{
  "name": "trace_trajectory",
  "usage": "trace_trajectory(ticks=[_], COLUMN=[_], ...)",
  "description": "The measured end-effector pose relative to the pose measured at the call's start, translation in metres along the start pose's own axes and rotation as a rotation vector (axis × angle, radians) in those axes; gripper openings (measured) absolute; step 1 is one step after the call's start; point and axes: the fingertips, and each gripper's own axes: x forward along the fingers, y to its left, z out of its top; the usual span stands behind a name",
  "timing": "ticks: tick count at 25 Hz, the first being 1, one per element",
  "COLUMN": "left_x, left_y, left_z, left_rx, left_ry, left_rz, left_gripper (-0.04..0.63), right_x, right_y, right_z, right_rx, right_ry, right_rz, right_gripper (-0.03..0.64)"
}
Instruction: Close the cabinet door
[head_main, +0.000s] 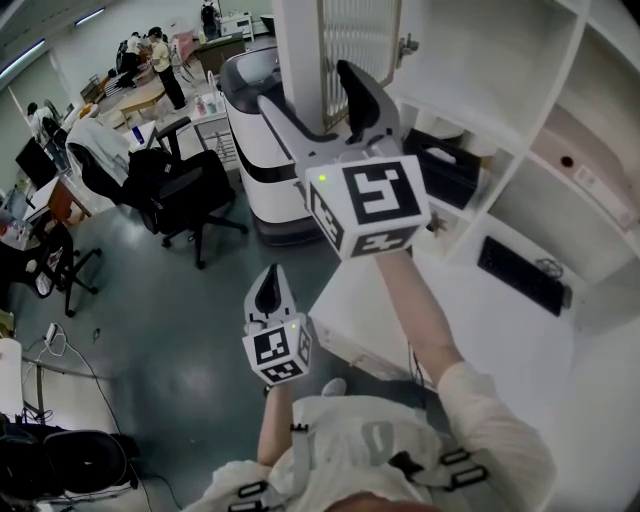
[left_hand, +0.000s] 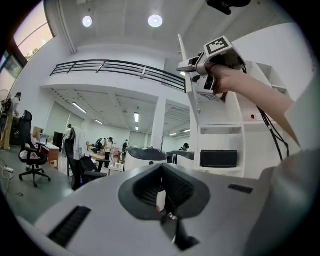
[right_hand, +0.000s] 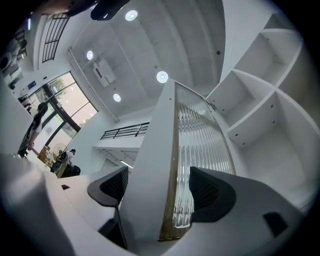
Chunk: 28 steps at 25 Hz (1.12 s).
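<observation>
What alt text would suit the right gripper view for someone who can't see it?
The two dark jaws of the right gripper grip the edge of an open cabinet door, a white frame around ribbed glass, seen from below. White shelves curve away at right, and round ceiling lights shine above.

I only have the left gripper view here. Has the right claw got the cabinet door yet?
Observer: Yes. In the right gripper view the right claw has a jaw on each face of the open door, at its edge.
Operator: What's the door made of?
Observer: A ribbed glass panel in a white frame.
Operator: Where's my left claw?
Observer: Head view: the left claw hangs low over the floor, apart from the cabinet.
</observation>
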Motion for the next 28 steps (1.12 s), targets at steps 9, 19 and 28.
trace_trajectory(ticks=[9, 19, 28], left_x=[-0.0016, -0.0035, -0.0088], left_y=[-0.0013, 0.0024, -0.0019], left_z=[0.0013, 0.0004, 0.0066], left_rx=[-0.025, -0.033, -0.021], left_ry=[-0.015, -0.01, -0.019], left_rz=[-0.009, 0.005, -0.002], left_gripper=[0.005, 0.005, 0.005], right_x=[-0.0001, -0.0034, -0.0091], right_y=[-0.0011, -0.0036, -0.0057], right_z=[-0.0035, -0.0026, 0.0005], right_rx=[-0.022, -0.02, -0.018], right_ry=[0.028, 0.038, 0.046], right_rz=[-0.045, -0.035, -0.016], right_gripper=[0.363, 0.362, 0.362])
